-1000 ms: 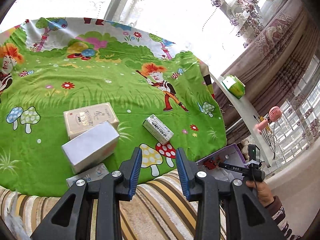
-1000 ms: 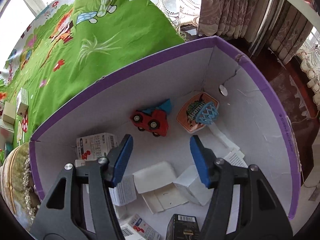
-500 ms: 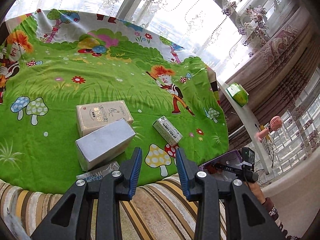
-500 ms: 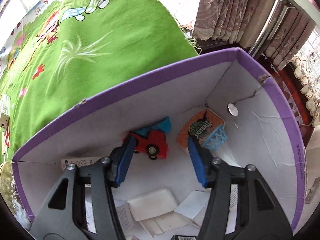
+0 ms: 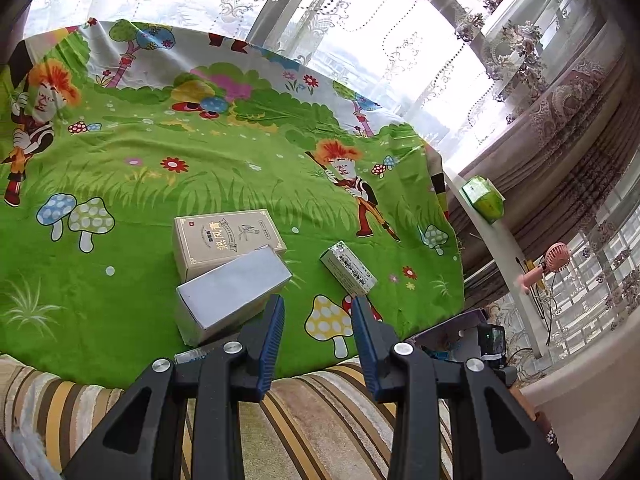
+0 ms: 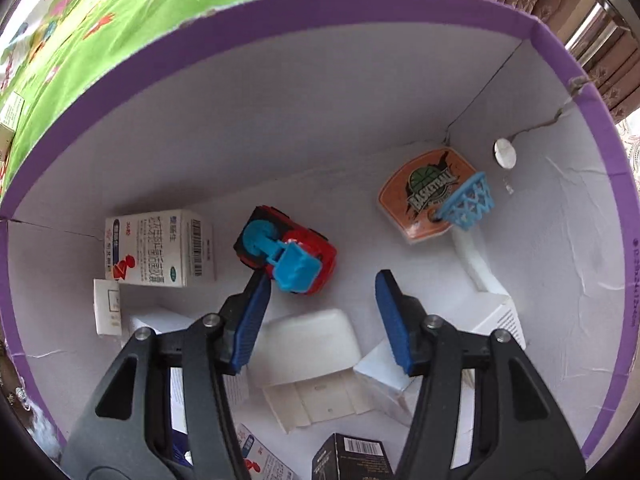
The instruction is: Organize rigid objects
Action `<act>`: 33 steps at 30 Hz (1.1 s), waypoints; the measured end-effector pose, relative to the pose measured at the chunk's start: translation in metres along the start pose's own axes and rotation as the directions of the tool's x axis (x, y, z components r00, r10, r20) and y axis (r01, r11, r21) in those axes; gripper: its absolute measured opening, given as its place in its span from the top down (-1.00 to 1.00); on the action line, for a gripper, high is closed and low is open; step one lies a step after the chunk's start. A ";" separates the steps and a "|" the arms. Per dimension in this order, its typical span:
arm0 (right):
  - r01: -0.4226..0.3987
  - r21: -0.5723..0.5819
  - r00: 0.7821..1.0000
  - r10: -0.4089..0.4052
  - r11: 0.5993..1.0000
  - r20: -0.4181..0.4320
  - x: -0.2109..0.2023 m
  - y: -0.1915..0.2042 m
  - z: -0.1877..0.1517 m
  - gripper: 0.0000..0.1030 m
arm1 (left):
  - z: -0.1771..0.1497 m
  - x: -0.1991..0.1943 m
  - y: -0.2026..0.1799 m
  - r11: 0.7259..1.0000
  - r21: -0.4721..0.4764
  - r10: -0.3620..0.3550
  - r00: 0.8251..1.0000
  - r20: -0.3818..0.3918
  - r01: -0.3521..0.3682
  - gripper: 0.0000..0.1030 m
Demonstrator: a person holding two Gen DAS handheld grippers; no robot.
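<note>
In the left wrist view, a beige box (image 5: 226, 238), a silver-white box (image 5: 232, 294) leaning on it, and a small green-white carton (image 5: 349, 268) lie on the green cartoon cloth (image 5: 200, 168). My left gripper (image 5: 318, 322) is open and empty, hovering near the cloth's front edge. In the right wrist view, my right gripper (image 6: 320, 306) is open and empty inside the purple-rimmed box (image 6: 280, 12). Just beyond its left finger lies a red toy truck with a blue part (image 6: 286, 252). A toy basketball hoop (image 6: 444, 196) and a medicine carton (image 6: 158, 248) lie on the box floor.
White cartons and a white plastic tray (image 6: 312, 344) fill the box's near part, with a black box (image 6: 352, 458) at the bottom. The striped sofa edge (image 5: 320, 420) lies under my left gripper. The purple box (image 5: 452, 330) and the other gripper's camera sit right of the cloth.
My right gripper has dropped deeper into the purple box, closer to the toy truck, which has turned over. My left gripper has drifted slightly, bringing the boxes on the cloth nearer.
</note>
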State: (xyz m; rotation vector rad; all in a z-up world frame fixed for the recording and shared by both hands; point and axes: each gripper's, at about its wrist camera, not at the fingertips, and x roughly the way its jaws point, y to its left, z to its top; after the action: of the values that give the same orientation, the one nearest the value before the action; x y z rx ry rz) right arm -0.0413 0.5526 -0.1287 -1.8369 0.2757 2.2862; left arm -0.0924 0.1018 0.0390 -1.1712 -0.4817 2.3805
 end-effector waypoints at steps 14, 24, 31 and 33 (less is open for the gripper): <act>-0.082 0.020 0.982 0.077 0.996 0.174 -0.081 0.016 -0.028 -0.28 | -0.004 0.004 0.056 0.983 -0.139 0.104 0.985 -0.136 -0.123 -0.01; -0.122 -0.077 0.943 0.139 0.990 0.302 -0.123 0.061 -0.010 -0.56 | -0.016 0.031 0.051 0.966 -0.137 0.174 0.943 -0.284 -0.219 -0.53; -0.115 -0.173 0.925 0.169 0.978 0.339 -0.132 0.100 -0.008 -0.66 | -0.018 0.054 0.035 0.936 -0.114 0.278 0.898 -0.341 -0.333 -0.64; -0.118 -0.199 0.921 0.183 0.973 0.344 -0.137 0.114 -0.013 -0.66 | -0.018 0.060 0.033 0.923 -0.111 0.312 0.885 -0.346 -0.369 -0.64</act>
State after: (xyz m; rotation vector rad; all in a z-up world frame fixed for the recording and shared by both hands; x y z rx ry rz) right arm -0.0311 0.4345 0.0053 -1.4639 0.1672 2.7778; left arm -0.1185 0.1080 -0.0265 -1.8230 -0.4034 2.3925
